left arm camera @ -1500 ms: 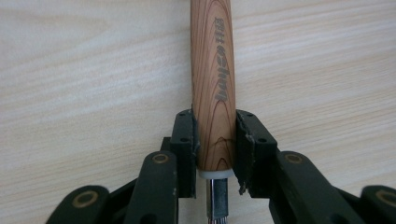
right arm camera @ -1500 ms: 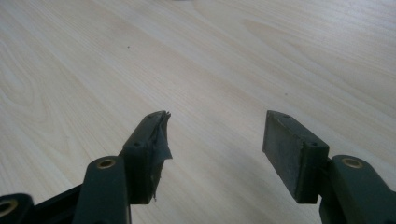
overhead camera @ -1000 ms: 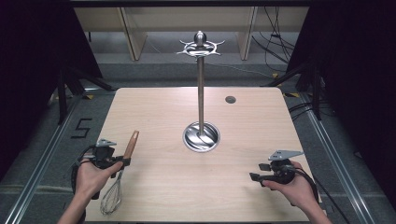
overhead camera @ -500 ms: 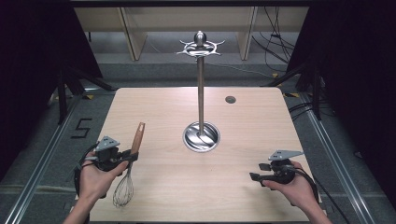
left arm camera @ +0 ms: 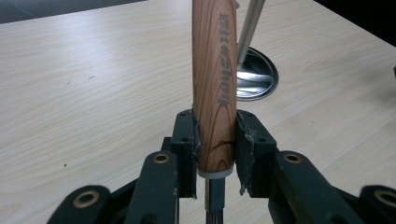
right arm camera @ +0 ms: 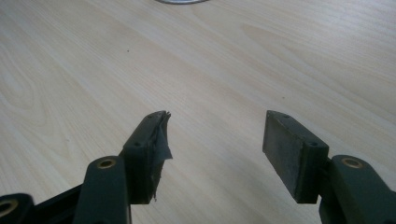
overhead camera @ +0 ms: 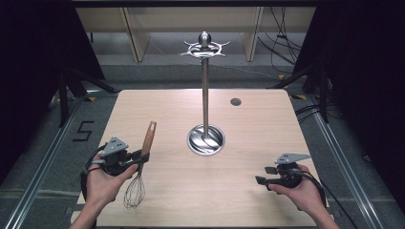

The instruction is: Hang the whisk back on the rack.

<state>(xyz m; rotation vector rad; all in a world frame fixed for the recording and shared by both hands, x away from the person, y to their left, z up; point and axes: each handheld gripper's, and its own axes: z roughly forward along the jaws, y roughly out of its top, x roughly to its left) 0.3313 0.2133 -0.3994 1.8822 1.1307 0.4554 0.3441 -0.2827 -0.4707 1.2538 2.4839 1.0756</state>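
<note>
Left gripper [overhead camera: 136, 158] jaws clamp the wooden handle of a wire whisk [overhead camera: 142, 166], held near-upright over the light wood desk [overhead camera: 248, 124] front-left, wires down. Right gripper [overhead camera: 265, 174] jaws open, empty, front-right. Steel hook stand [overhead camera: 205, 95] at centre.

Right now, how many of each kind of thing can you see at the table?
Whisk: 1
Metal hanging stand: 1
Grippers: 2, the left gripper and the right gripper
Total: 4
</note>
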